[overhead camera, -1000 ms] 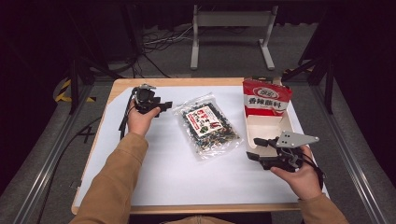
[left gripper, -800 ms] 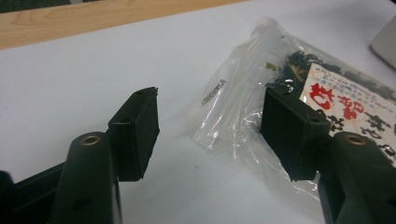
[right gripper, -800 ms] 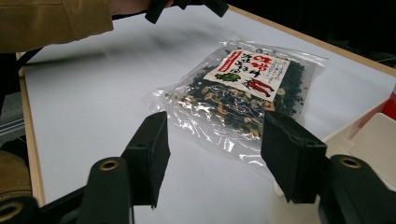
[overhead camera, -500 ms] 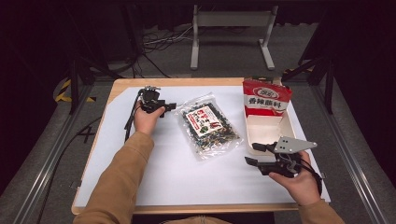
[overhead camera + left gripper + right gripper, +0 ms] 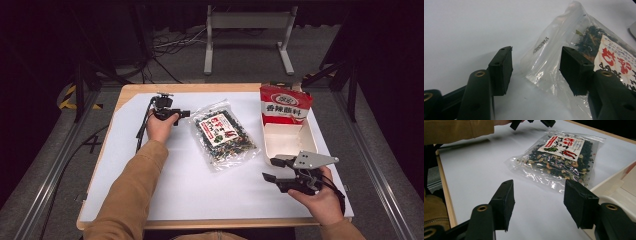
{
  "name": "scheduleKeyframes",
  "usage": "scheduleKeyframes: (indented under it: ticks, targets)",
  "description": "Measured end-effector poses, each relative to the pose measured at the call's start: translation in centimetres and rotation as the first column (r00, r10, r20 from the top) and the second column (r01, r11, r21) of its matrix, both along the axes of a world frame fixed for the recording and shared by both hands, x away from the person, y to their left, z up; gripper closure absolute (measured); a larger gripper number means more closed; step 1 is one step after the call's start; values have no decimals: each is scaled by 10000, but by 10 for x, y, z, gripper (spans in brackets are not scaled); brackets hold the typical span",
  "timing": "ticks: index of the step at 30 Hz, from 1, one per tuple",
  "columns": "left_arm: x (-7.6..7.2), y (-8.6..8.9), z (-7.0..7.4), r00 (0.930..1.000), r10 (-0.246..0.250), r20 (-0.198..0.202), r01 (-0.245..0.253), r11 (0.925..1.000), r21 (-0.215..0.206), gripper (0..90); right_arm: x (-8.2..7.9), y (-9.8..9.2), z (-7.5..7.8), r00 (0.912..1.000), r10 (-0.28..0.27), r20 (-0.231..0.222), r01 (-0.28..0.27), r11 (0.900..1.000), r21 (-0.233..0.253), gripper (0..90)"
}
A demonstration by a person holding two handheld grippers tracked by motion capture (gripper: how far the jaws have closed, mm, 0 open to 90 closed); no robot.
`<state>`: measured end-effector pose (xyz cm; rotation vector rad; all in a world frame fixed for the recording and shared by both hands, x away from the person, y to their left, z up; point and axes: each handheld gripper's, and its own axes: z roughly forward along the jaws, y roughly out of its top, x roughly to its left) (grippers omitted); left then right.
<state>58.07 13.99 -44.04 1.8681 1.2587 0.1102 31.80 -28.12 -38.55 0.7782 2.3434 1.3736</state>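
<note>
Closer now, left gripper [image 5: 181, 114] nears the bag [image 5: 223, 134] — jaws parted, empty.

— What colours on the clear bag [image 5: 222, 135]?
— Dark green flakes with pale bits, white label with red and black print.
— And the box [image 5: 287, 120]?
— White, with a red flap lettered in white; the worktop [image 5: 200, 190] is white too.

Left gripper [image 5: 186, 114] and right gripper [image 5: 269, 169] both hover with fingers apart.
</note>
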Motion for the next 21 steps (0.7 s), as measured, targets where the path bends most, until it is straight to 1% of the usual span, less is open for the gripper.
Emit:
scheduleKeyframes:
  ticks: [2, 5, 8, 9, 11, 12, 16, 21]
  targets:
    - [1, 0, -2, 10000, -5, -58, 5, 10000, 56, 442, 0, 0, 0, 10000, 4, -10, -4, 10000, 14, 414]
    - [1, -1, -3, 10000, 6, -99, -6, 10000, 22, 443, 0, -1, -1, 10000, -9, -44, 9, 10000, 27, 413]
    - [3, -2, -5, 10000, 69, -52, -69, 9998, -169, 450, 0, 0, -3, 10000, 14, -90, -14, 10000, 6, 411]
    - [4, -3, -6, 9999, 31, -119, -33, 9998, -212, 455, 0, 0, -3, 9999, 26, -97, -27, 10000, -25, 411]
    - [5, -6, -7, 9995, -198, -254, 195, 9997, -143, 466, 0, 1, -4, 9999, 65, -127, -65, 10000, -27, 409]
    - [5, -7, -7, 9996, -222, -176, 219, 9996, -152, 468, 0, 1, -5, 9999, 65, -138, -66, 10000, -38, 408]
    - [6, -10, -8, 9995, -235, -225, 227, 9991, -362, 462, 1, 1, -6, 9999, 64, -157, -64, 10000, -22, 407]
    - [6, -11, -9, 9989, -383, -253, 370, 9980, -515, 463, 0, 1, -7, 9997, 96, -203, -96, 10000, -23, 405]
